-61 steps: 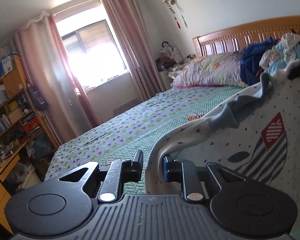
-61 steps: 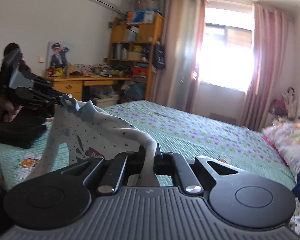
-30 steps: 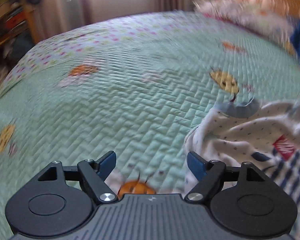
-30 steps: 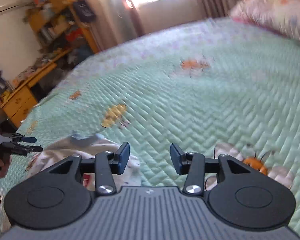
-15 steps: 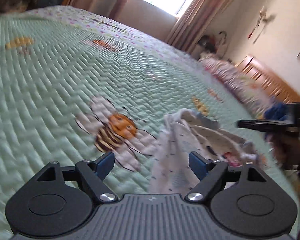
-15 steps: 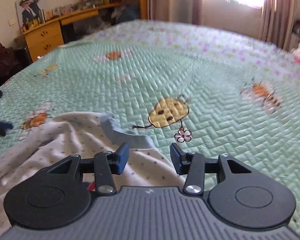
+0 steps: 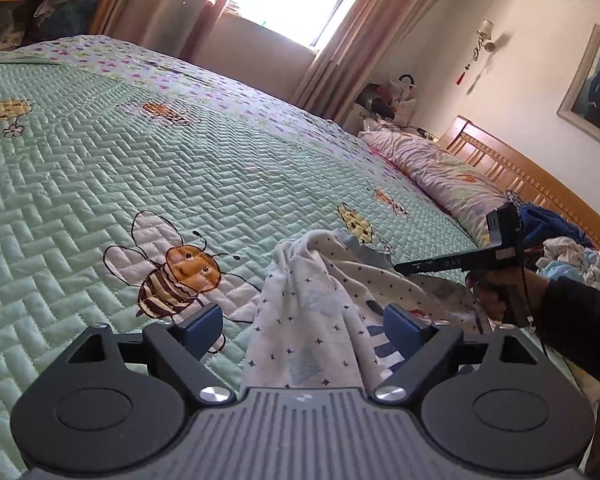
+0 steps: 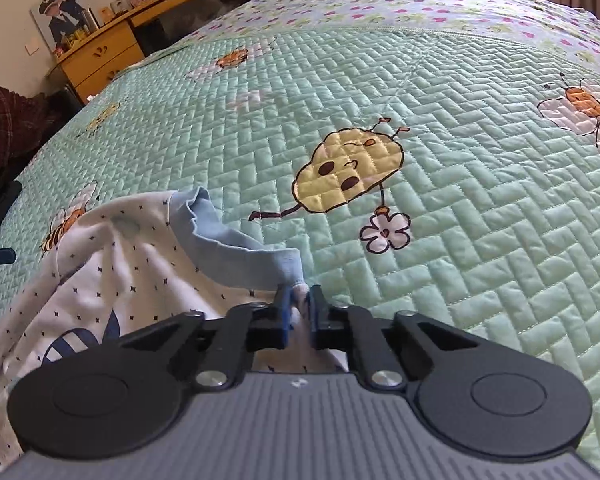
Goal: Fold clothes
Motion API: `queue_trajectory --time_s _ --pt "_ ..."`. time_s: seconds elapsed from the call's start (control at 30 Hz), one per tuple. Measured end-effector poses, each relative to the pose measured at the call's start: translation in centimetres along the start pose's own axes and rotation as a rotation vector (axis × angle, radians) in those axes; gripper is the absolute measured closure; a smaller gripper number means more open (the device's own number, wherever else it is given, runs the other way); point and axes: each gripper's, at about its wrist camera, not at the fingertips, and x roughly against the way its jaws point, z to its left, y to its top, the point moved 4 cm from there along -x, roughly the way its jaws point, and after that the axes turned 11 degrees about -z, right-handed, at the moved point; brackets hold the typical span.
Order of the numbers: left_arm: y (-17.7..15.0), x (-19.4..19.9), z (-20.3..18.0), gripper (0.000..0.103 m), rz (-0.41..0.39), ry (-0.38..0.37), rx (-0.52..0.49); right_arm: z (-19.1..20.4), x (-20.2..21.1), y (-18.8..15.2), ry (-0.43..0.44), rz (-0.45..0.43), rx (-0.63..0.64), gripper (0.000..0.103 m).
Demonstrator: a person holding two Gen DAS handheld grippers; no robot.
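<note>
I had the right gripper [image 8: 298, 314] jaws clamped on the shirt [image 8: 112, 276] collar edge; the left gripper [image 7: 302, 330] jaws stood open astride the fabric on the bed [image 7: 80, 184]. A shallow pinch could slip under tension.

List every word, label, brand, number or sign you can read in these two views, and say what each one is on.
"D A S": faint letters on the right tool's black finger in the left wrist view; the reading is uncertain.
Small pale emblem on each tool's grey body: a mark, not letters.
White star-print garment: printed shapes only, no words visible.
Framed pictures on the walls: no readable text.
</note>
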Motion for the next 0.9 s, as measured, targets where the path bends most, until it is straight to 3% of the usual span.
queue_trajectory --time_s 0.2,0.3,0.33,0.4,0.47,0.53,0.67,0.8,0.9 --pt "0.9 0.2 -0.2 0.014 -0.008 0.014 -0.007 -3.7 3.3 3.3 -0.126 -0.145 -0.028 0.101" --pt "1.0 -0.5 -0.7 0.014 0.0 0.013 -0.015 -3.1 1.6 1.7 -0.146 -0.039 0.014 0.097" --pt "0.9 -0.7 -1.0 0.014 0.007 0.012 -0.022 -2.8 1.5 1.4 -0.171 -0.041 0.028 0.095" --pt "0.6 -1.0 -1.7 0.014 0.037 0.017 -0.057 -3.0 3.2 1.4 -0.185 -0.129 -0.048 0.086" --pt "0.0 -1.0 -2.0 0.014 0.083 0.055 -0.133 -3.7 6.7 0.6 -0.21 -0.221 -0.163 0.062" --pt "-0.5 -0.6 -1.9 0.013 0.125 0.061 -0.165 -4.1 10.3 -0.9 -0.251 -0.282 -0.252 0.052" --pt "-1.2 1.1 -0.8 0.013 0.149 0.079 -0.099 -0.9 16.8 -6.4 -0.292 -0.276 -0.246 0.052" --pt "-1.4 4.4 0.0 0.013 0.069 0.101 0.033 5.2 19.9 -9.4 -0.169 -0.342 -0.304 0.05" --pt "-1.6 6.5 -0.4 0.01 -0.034 0.205 0.053 11.5 17.8 -7.6 -0.025 -0.367 -0.228 0.048"
